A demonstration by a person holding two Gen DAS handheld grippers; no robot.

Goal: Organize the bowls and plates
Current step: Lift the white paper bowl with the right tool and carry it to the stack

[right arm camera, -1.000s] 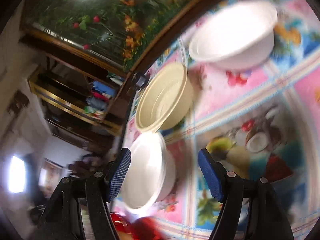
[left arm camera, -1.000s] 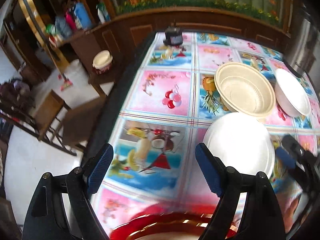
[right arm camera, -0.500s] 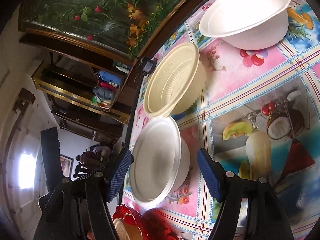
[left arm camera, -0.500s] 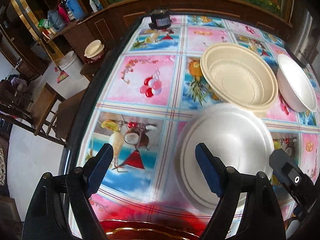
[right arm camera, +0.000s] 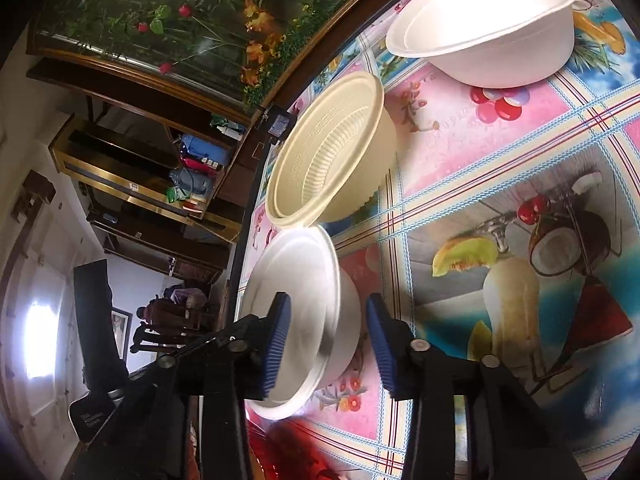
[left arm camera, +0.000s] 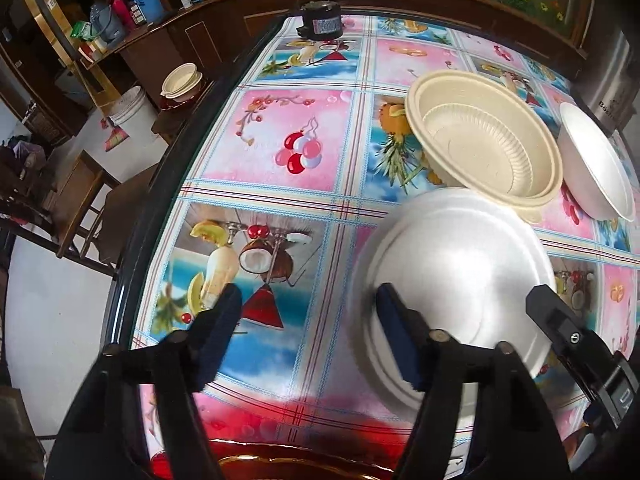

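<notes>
Now I close both hand-held grippers around the near white bowl [right arm camera: 304,320].
My right hand-held gripper [right arm camera: 326,346] straddles its rim, jaws closing, not yet clamped; my left hand-held gripper [left arm camera: 310,334] stands apart, empty, on the worktop [left arm camera: 288,152].

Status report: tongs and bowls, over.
Right tongs just closing astride near white bowl rim, not clamped. Left tongs just closing, empty. Cream bowl close behind.
</notes>
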